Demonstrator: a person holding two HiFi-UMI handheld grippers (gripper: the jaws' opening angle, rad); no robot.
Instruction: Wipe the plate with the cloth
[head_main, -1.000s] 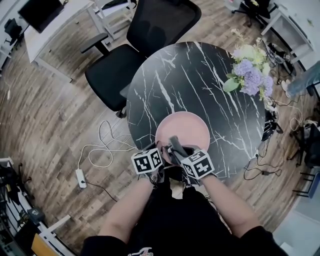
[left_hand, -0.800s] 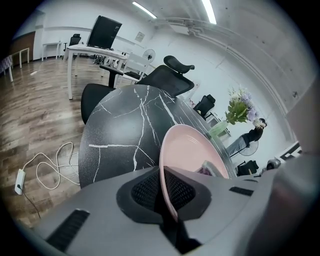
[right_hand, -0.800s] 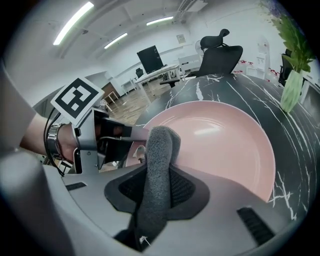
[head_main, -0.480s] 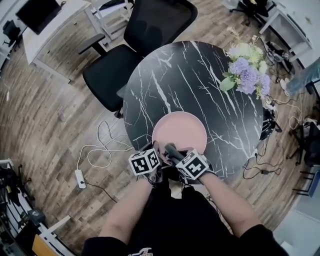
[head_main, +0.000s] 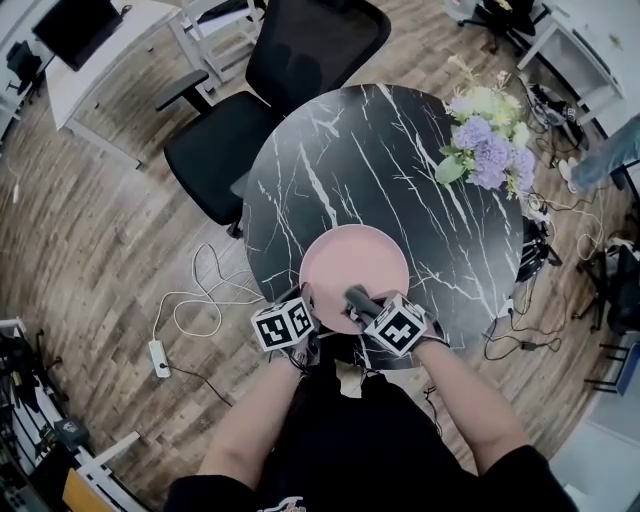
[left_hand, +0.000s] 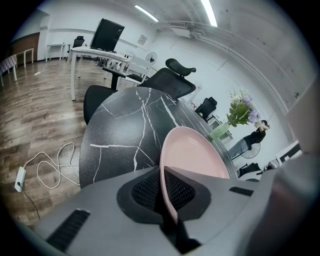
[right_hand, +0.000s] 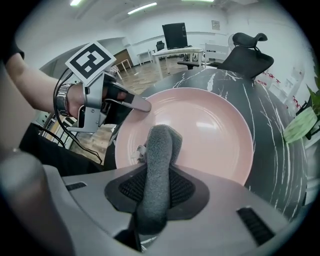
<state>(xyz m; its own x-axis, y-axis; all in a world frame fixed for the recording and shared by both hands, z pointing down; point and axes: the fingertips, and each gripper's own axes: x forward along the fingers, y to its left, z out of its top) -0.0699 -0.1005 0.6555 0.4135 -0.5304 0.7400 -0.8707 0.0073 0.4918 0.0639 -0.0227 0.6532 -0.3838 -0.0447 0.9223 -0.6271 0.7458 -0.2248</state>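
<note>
A pink plate lies at the near edge of the round black marble table. My left gripper is shut on the plate's left near rim; in the left gripper view the rim of the plate runs edge-on between the pads of that gripper. My right gripper is shut on a folded grey cloth, which stands over the near part of the plate. Whether the cloth touches the plate is unclear. The right gripper view also shows the left gripper clamped on the rim.
A vase of purple and white flowers stands at the table's far right. A black office chair sits behind the table. A white cable and power strip lie on the wood floor at left. The table edge is just below the plate.
My right gripper has shifted to the right along the plate's near side with the cloth and has rolled. The left gripper and the plate have stayed put.
</note>
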